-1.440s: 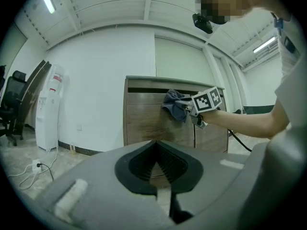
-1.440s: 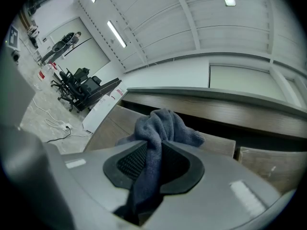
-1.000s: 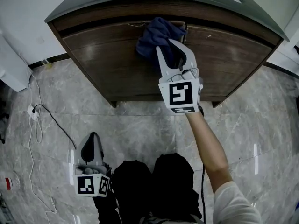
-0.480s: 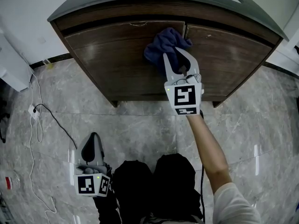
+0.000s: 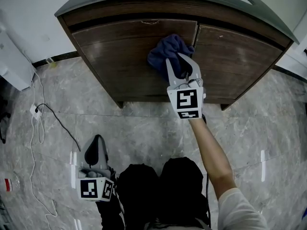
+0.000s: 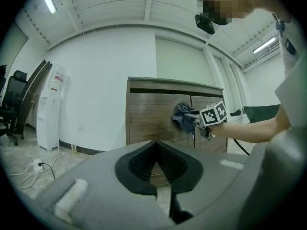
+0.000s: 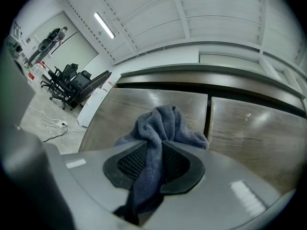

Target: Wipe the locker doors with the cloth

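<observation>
A dark blue cloth (image 5: 167, 53) is bunched against the left door (image 5: 129, 61) of a brown wooden locker, just left of the gap to the right door (image 5: 240, 56). My right gripper (image 5: 183, 67) is shut on the cloth (image 7: 160, 128), which runs between its jaws and presses on the left door (image 7: 144, 104). My left gripper (image 5: 94, 153) hangs low by the person's legs, its jaws together with nothing in them. From the left gripper view the locker (image 6: 153, 114), the cloth (image 6: 182, 119) and the right gripper (image 6: 194, 120) show ahead.
The locker has a dark grey top (image 5: 268, 13) and stands on a grey marble floor (image 5: 144, 133). A white cable and socket (image 5: 36, 111) lie at the left, beside a white appliance (image 5: 12, 66). Office chairs (image 7: 67, 83) stand far off at the left.
My right gripper has slid the cloth down the left door from its top edge, a little to the right. The left gripper has stayed put.
</observation>
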{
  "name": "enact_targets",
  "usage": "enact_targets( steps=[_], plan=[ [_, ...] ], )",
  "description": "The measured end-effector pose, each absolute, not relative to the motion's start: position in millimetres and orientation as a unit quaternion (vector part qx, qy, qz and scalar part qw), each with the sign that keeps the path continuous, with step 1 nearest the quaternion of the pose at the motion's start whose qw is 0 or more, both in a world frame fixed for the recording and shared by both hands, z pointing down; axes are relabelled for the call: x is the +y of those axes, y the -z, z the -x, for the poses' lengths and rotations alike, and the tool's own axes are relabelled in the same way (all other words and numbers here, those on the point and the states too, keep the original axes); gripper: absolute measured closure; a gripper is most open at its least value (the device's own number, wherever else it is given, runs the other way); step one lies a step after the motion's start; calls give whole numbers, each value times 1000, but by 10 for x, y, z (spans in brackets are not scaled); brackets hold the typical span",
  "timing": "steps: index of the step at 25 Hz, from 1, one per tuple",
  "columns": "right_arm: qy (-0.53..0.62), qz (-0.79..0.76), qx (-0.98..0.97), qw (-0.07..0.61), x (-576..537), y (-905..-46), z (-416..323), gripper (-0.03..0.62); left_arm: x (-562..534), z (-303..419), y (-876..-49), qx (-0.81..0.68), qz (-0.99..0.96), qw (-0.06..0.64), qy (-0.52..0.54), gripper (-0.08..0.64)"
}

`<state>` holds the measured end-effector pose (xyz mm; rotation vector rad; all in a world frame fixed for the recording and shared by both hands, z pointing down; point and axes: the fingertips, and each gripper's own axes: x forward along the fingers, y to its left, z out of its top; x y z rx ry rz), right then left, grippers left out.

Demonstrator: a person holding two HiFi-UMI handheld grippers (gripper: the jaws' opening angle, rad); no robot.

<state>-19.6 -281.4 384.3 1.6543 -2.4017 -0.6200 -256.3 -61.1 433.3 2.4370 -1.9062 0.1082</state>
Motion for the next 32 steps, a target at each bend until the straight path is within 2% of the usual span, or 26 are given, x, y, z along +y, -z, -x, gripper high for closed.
enact_targets(
  steps=[32],
  plan=[
    [198,-479,-852,74,-2888,-4098,1838,502,-444,3232,-4472,-640,-767,40,-27,559]
  ],
)
